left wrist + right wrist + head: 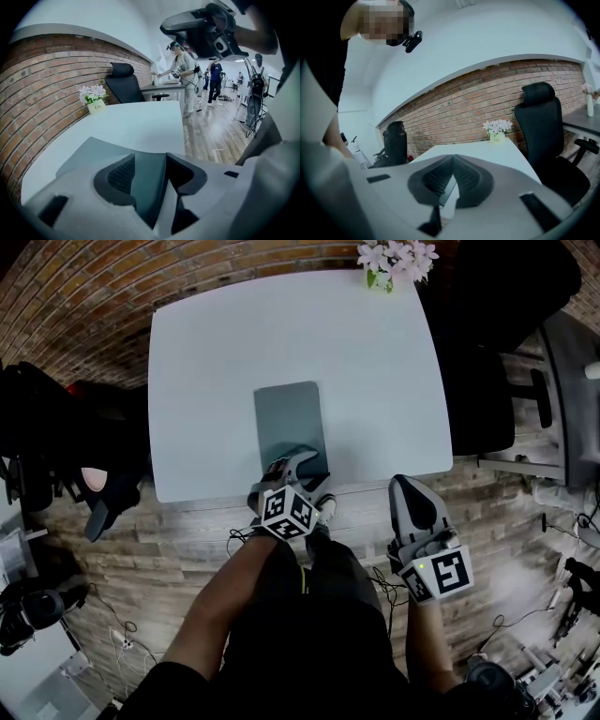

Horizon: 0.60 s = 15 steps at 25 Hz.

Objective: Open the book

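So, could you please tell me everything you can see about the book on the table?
The book is a thin, plain grey rectangle with a smooth matte cover; no print shows. It is closed and lies flat on the white table, its near short end close to the table's front edge. The left gripper stands over that end, jaws apart, with the cover showing between them; whether it touches the book I cannot tell.

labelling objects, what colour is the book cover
Dark grey-green book, clearest in the head view.
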Tool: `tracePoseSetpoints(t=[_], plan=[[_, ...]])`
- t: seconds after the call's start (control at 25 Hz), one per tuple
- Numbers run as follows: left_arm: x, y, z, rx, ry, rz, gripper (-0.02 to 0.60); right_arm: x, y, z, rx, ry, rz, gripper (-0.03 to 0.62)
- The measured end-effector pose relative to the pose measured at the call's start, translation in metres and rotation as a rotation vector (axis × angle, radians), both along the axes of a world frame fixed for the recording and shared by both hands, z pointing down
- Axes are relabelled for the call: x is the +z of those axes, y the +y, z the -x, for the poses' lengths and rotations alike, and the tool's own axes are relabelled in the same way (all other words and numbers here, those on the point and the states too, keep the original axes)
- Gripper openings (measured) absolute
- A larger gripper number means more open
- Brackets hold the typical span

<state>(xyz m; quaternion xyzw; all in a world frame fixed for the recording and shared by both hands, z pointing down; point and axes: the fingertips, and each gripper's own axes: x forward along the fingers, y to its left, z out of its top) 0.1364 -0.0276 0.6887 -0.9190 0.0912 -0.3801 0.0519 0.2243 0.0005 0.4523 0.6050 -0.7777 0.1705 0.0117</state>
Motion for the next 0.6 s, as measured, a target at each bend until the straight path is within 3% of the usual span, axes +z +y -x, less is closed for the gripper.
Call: tracePoseSetpoints(t=[0.2, 0.4, 0.6], plan=[[-0.003, 0.005, -0.001, 0.037, 0.029, 0.033, 0.153, 0.000, -0.004, -0.002, -0.006, -0.003, -0.005, 0.012], [-0.011, 0.005, -0.003, 0.010, 0.090, 0.123, 0.062, 0.001, -0.006, -0.004, -0.017, 0.022, -0.002, 0.012], [-0.019, 0.003, -0.001, -0.030, 0.146, 0.167, 0.051, 0.000, -0.007, -0.003, -0.023, 0.038, 0.003, 0.012]])
